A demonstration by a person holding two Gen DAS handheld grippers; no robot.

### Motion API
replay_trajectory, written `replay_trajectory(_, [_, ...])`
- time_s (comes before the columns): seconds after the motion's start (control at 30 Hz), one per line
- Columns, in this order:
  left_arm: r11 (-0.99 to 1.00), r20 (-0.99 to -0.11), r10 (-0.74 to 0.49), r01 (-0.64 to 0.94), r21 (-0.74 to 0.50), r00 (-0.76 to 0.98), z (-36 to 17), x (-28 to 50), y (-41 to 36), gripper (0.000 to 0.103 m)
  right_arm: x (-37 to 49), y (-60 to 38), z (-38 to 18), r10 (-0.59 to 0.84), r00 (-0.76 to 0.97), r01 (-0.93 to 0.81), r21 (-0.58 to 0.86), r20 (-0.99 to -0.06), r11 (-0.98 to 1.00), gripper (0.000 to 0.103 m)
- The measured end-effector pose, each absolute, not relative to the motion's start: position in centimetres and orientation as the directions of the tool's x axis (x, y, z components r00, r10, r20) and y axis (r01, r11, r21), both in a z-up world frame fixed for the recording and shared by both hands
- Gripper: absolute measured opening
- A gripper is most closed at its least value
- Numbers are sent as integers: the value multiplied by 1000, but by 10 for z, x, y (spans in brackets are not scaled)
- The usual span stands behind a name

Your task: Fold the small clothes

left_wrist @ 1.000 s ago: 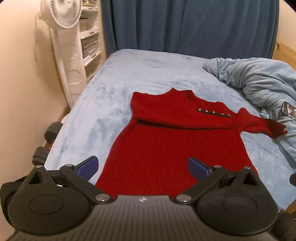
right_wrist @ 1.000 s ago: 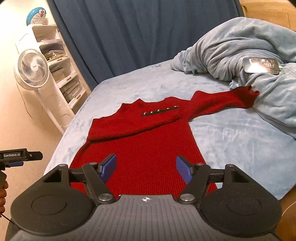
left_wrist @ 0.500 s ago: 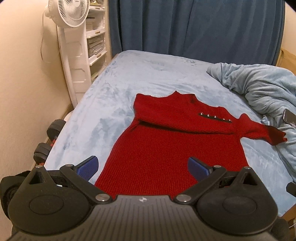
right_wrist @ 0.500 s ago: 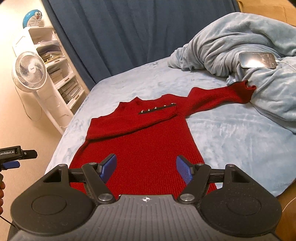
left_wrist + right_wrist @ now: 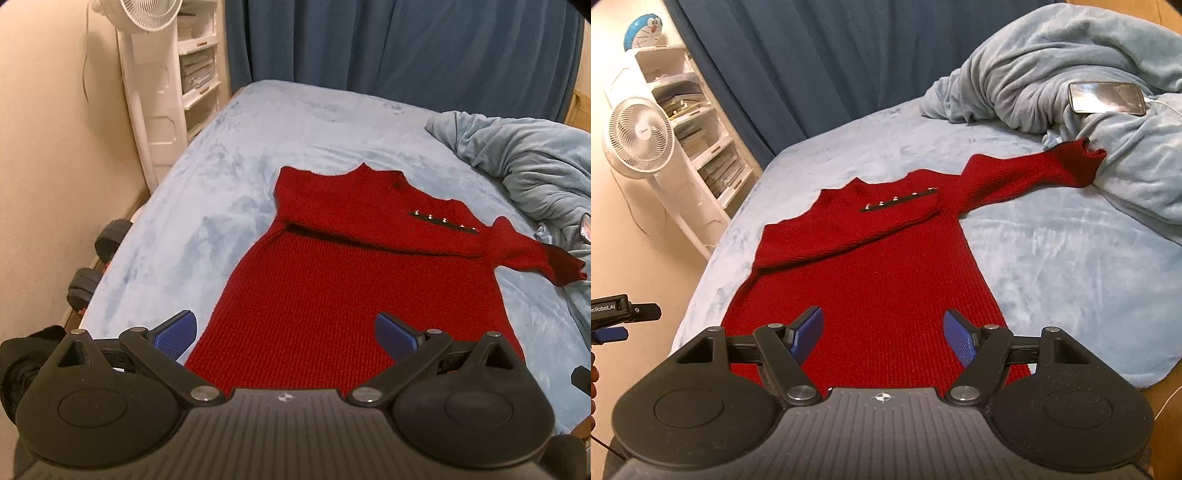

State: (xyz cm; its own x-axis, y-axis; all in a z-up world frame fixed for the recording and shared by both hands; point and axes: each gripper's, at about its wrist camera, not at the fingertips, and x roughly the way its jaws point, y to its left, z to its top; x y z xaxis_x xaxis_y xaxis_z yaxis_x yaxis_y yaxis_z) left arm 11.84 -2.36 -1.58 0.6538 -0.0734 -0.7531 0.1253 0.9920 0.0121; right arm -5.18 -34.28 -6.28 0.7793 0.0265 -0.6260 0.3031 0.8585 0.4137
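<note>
A red knit dress [image 5: 354, 291] lies flat on the bed [image 5: 229, 206], filling the middle of both views, hem toward the cameras and collar toward the curtain [image 5: 406, 44]. One sleeve [image 5: 849, 229] is folded across the chest, its cuff bearing a dark strip with small metal studs [image 5: 897, 201] (five can be counted in the left view). The other sleeve [image 5: 1034, 173] stretches toward the upper right of the right view, its cuff touching the crumpled blanket [image 5: 1052, 66].

The left gripper [image 5: 286, 332] sits at the bottom of its frame, jaws spread wide and holding nothing; its blue pads [image 5: 173, 330] stand apart, one over bare bedding just beside the dress's edge, the other over the red knit near the hem. The right gripper [image 5: 882, 336] is likewise spread and empty at the bottom of its own frame, both pads [image 5: 956, 339] over the lower part of the dress. Whether either touches the fabric cannot be told.

A phone [image 5: 1106, 98] rests on the blanket at the upper right of the right view. A white fan [image 5: 639, 134] stands beside the bed at the left, with a white shelf unit [image 5: 701, 147] behind it and a blue cartoon figure [image 5: 642, 31] on top. In the left view, dark dumbbells [image 5: 96, 269] lie on the floor at the bed's left side. Part of the left gripper's body shows at the left edge of the right view.
</note>
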Motion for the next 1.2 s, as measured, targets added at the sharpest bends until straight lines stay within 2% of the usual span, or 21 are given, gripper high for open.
replay_trajectory(0.4, [992, -784, -68, 126, 14, 617, -44, 162, -36, 103, -11, -376, -89, -17, 751, 382, 414, -660, 826, 74])
replay_trajectory(0.63, [993, -800, -58, 115, 14, 597, -62, 191, -40, 103, 37, -460, -103, -162, 767, 525, 463, -621, 714, 77])
replay_trajectory(0.77, [995, -806, -46, 100, 16, 590, -71, 207, -40, 103, 83, -531, -134, -264, 718, 651, 485, -645, 585, 77])
replay_trajectory(0.9, [997, -805, -25, 75, 24, 593, -74, 220, -37, 103, 110, -592, -177, -386, 577, 805, 422, -719, 418, 77])
replay_trajectory(1.0, [998, -809, -6, 57, 35, 588, -78, 230, -34, 103, 115, -622, -198, -500, 479, 875, 346, -722, 338, 77])
replay_trajectory(1.2, [998, -819, 7, 51, 45, 574, -85, 241, -38, 103, 132, -632, -199, -635, 420, 875, 103, -649, 473, 76])
